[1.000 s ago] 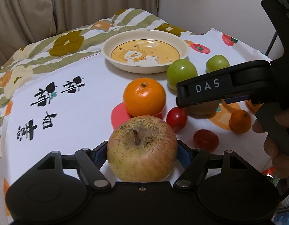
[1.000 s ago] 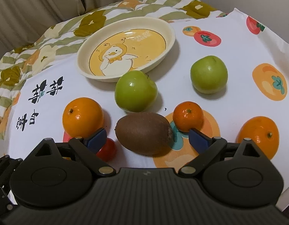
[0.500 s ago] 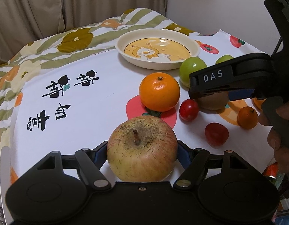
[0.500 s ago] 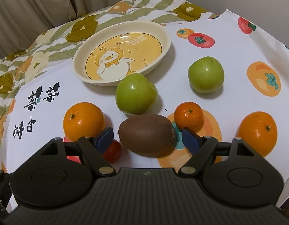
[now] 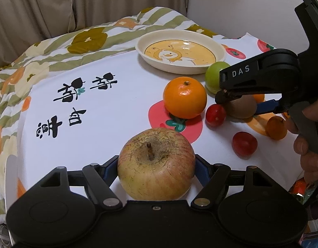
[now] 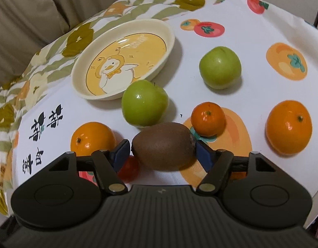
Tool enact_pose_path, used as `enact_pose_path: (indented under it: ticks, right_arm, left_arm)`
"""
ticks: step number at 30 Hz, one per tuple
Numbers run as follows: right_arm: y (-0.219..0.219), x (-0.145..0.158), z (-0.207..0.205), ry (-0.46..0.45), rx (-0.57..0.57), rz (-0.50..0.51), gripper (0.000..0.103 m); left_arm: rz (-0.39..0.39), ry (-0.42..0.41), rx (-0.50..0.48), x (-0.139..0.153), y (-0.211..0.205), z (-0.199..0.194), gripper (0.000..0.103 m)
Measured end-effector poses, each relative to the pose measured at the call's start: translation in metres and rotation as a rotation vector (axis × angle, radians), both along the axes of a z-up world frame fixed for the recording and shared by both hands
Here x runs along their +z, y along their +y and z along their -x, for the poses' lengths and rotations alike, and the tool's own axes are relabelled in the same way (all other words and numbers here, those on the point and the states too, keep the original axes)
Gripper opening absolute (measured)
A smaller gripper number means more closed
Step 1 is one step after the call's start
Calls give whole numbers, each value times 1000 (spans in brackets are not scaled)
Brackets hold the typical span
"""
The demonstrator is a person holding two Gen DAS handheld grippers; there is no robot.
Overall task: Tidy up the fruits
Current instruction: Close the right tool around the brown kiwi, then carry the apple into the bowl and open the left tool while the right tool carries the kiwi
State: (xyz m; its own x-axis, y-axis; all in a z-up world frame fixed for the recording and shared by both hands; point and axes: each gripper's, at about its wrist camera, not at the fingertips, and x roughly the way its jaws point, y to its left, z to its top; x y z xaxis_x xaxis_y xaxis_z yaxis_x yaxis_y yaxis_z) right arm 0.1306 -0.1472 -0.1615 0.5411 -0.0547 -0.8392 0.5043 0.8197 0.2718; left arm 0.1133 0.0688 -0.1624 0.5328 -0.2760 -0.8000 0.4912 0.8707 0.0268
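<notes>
Right wrist view: kiwi [image 6: 164, 145] lies between the closing right hand-held gripper [image 6: 163, 152] pads, green apple [image 6: 144, 102] at eleven o'clock.

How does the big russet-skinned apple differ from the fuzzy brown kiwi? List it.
The yellow-red apple is round and stands stem up; the brown kiwi is oval and lies on its side. The apple is clamped in the left gripper; the right gripper is closing around the kiwi. Neither is in the cream duck plate.
</notes>
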Motion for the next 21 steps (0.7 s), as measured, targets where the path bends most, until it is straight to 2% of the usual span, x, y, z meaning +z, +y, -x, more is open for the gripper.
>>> enact_pose_path:
  ticks: [6, 13, 21]
  right_arm:
    - [6, -1, -6, 15, 8, 39, 81]
    - [5, 7, 1, 5, 10, 27, 79]
    - [2, 44, 13, -45, 29, 35, 79]
  left_arm:
    - [6, 1, 1, 0, 1, -1, 78]
    - [19, -13, -5, 9, 1, -1, 78]
    - [46, -54, 5, 42, 2, -1, 78]
